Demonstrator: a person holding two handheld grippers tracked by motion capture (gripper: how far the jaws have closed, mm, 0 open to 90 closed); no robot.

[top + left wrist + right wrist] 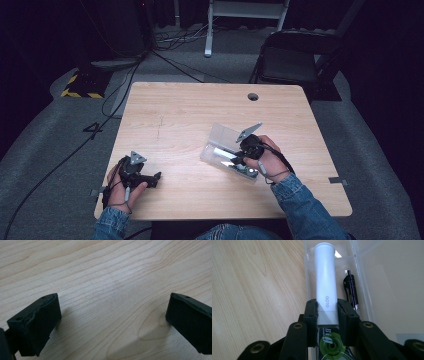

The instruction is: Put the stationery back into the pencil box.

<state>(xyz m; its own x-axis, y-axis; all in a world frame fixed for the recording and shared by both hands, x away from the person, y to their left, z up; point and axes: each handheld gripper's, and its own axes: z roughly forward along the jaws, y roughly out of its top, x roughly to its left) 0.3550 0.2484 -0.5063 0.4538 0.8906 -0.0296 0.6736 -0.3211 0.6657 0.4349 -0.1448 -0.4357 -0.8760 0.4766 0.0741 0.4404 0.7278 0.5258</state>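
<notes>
A clear plastic case point(220, 137) lies open on the wooden table point(180, 110), its lid tipped back. My right gripper point(327, 311) is shut on a white glue stick point(326, 282) marked GLOO, held lengthwise in the case's tray point(307, 262). A black pen point(351, 288) lies beside the stick in the tray. Under the jaws sits a green and black round item point(332, 345). In the high view the right gripper point(239, 157) reaches into the case from the right. My left gripper point(150, 179) rests on the table near the front left, and its jaws point(113, 317) stand wide open over bare wood.
A round cable hole point(253, 96) sits near the table's far edge. A folding chair point(292, 57) stands behind the table at the right, and cables point(115, 85) run over the floor at the left.
</notes>
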